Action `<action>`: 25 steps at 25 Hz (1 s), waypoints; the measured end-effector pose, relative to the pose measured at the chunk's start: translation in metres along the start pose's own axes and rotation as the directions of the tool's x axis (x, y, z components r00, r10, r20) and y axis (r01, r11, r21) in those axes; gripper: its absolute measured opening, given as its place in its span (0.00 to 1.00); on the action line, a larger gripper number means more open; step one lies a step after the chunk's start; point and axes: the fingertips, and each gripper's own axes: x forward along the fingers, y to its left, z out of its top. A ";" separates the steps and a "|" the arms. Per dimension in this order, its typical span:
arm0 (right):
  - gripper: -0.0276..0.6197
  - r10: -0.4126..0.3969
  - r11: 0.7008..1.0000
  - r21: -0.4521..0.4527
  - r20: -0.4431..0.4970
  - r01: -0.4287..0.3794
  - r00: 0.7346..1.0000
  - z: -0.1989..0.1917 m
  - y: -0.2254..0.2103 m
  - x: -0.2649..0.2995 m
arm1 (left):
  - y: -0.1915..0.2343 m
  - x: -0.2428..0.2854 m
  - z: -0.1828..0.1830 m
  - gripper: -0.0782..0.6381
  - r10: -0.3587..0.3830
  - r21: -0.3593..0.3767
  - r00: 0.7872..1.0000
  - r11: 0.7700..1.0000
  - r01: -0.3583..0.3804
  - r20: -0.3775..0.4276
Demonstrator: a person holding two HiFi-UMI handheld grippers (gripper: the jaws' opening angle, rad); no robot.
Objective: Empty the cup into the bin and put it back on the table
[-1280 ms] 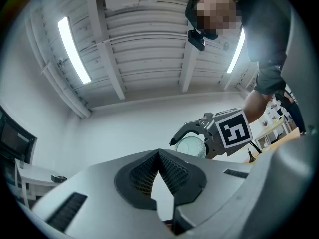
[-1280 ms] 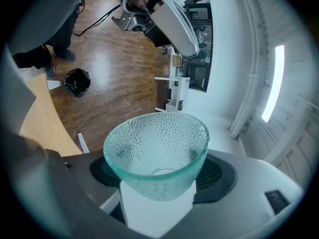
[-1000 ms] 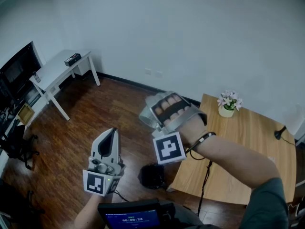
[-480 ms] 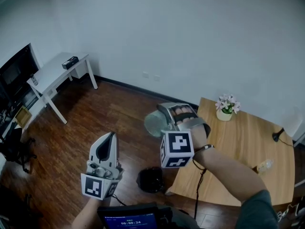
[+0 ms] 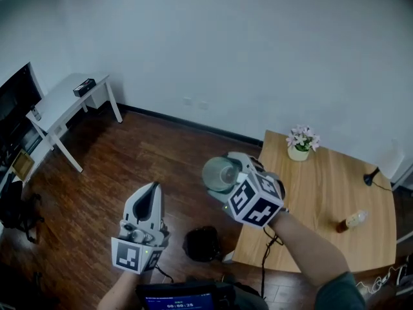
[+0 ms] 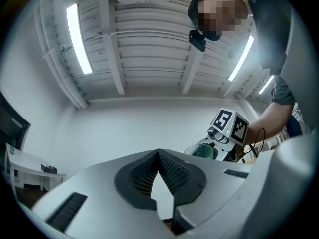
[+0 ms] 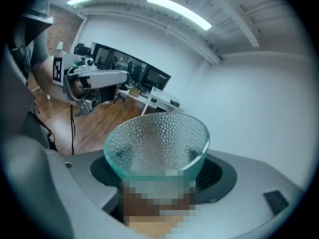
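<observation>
resting clamped between right gripper (image 7: 158, 176) jaws: cup (image 7: 157, 136), mouth outward

Cup (image 7: 157, 141) bottom blurred out

Potted flowers (image 5: 301, 142), bottle (image 5: 352, 221), white desk (image 5: 61, 102)

The cup (image 5: 217, 172) sits between the fingers (image 7: 264, 178) of your right gripper (image 5: 224, 173), just left of the worktop (image 5: 316, 205). The bin (image 5: 202, 243) stands on the floor at the worktop's near left corner, right of your left gripper (image 5: 150, 196). A flowerpot (image 5: 298, 149) and a bottle (image 5: 352, 222) rest on the worktop.
</observation>
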 end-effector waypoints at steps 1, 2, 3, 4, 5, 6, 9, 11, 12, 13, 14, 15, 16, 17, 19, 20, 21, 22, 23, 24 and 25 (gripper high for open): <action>0.65 0.012 0.999 0.048 0.010 -0.013 1.000 -0.002 0.002 0.000 | 0.000 0.001 -0.001 0.10 -0.008 -0.014 1.000 1.000 0.008 0.001; 0.65 0.023 0.995 0.098 0.020 -0.024 1.000 -0.004 0.003 0.000 | 0.000 0.001 -0.003 0.10 -0.021 -0.028 1.000 0.999 0.021 0.002; 0.65 0.029 0.989 0.144 0.029 -0.033 0.999 -0.007 0.005 0.000 | -0.001 0.001 -0.005 0.10 -0.034 -0.037 0.999 0.999 0.034 0.003; 0.65 0.031 0.984 0.176 0.035 -0.037 0.999 -0.009 0.006 0.001 | -0.003 0.003 -0.008 0.10 -0.046 -0.043 0.999 0.998 0.046 0.002; 0.65 0.031 0.980 0.196 0.037 -0.037 0.999 -0.010 0.007 0.001 | -0.004 0.004 -0.012 0.10 -0.057 -0.050 0.998 0.997 0.057 -0.001; 0.65 0.029 0.977 0.211 0.037 -0.036 0.999 -0.011 0.007 0.000 | -0.005 0.005 -0.016 0.10 -0.066 -0.061 0.998 0.996 0.065 -0.004; 0.65 0.018 0.966 0.255 0.045 -0.029 0.999 -0.010 0.009 -0.004 | -0.008 0.009 -0.024 0.10 -0.091 -0.104 0.996 0.991 0.090 -0.006; 0.65 0.012 0.958 0.284 0.059 -0.028 0.998 -0.011 0.009 -0.009 | -0.012 0.012 -0.029 0.10 -0.112 -0.123 0.994 0.986 0.110 -0.010; 0.65 0.011 0.954 0.298 0.066 -0.030 0.998 -0.013 0.010 -0.012 | -0.016 0.013 -0.030 0.10 -0.124 -0.130 0.992 0.984 0.122 -0.010; 0.65 0.009 0.950 0.312 0.072 -0.031 0.997 -0.015 0.011 -0.016 | -0.021 0.015 -0.030 0.10 -0.139 -0.137 0.990 0.981 0.136 -0.008; 0.65 0.005 0.945 0.327 0.076 -0.030 0.997 -0.018 0.011 -0.019 | -0.026 0.018 -0.030 0.10 -0.153 -0.142 0.988 0.978 0.150 -0.005; 0.65 0.000 0.939 0.343 0.081 -0.028 0.997 -0.020 0.010 -0.023 | -0.029 0.021 -0.030 0.10 -0.164 -0.144 0.986 0.976 0.162 -0.004; 0.65 -0.007 0.933 0.359 0.089 -0.025 0.996 -0.022 0.008 -0.028 | -0.033 0.024 -0.030 0.10 -0.171 -0.147 0.985 0.975 0.169 -0.003; 0.65 -0.017 0.927 0.373 0.100 -0.021 0.995 -0.025 0.005 -0.034 | -0.037 0.028 -0.030 0.10 -0.176 -0.154 0.984 0.973 0.174 -0.001; 0.65 -0.038 0.918 0.397 0.121 -0.014 0.992 -0.033 -0.001 -0.050 | -0.050 0.034 -0.028 0.10 -0.184 -0.174 0.983 0.968 0.183 0.011; 0.65 -0.047 0.913 0.408 0.128 -0.010 0.991 -0.039 -0.004 -0.059 | -0.059 0.037 -0.026 0.10 -0.192 -0.178 0.981 0.965 0.193 0.020; 0.65 -0.056 0.908 0.418 0.132 -0.005 0.990 -0.045 -0.006 -0.069 | -0.069 0.041 -0.023 0.10 -0.204 -0.176 0.979 0.963 0.206 0.028; 0.65 -0.066 0.904 0.428 0.135 0.002 0.989 -0.052 -0.009 -0.079 | -0.079 0.045 -0.021 0.10 -0.216 -0.171 0.976 0.961 0.219 0.035; 0.65 -0.078 0.899 0.437 0.137 0.011 0.988 -0.059 -0.012 -0.089 | -0.090 0.050 -0.019 0.10 -0.226 -0.169 0.973 0.959 0.230 0.039; 0.65 -0.092 0.895 0.446 0.139 0.021 0.986 -0.067 -0.016 -0.100 | -0.101 0.054 -0.018 0.10 -0.233 -0.171 0.972 0.956 0.236 0.040; 0.65 -0.105 0.890 0.455 0.141 0.030 0.984 -0.075 -0.020 -0.111 | -0.112 0.059 -0.018 0.10 -0.238 -0.176 0.970 0.954 0.241 0.039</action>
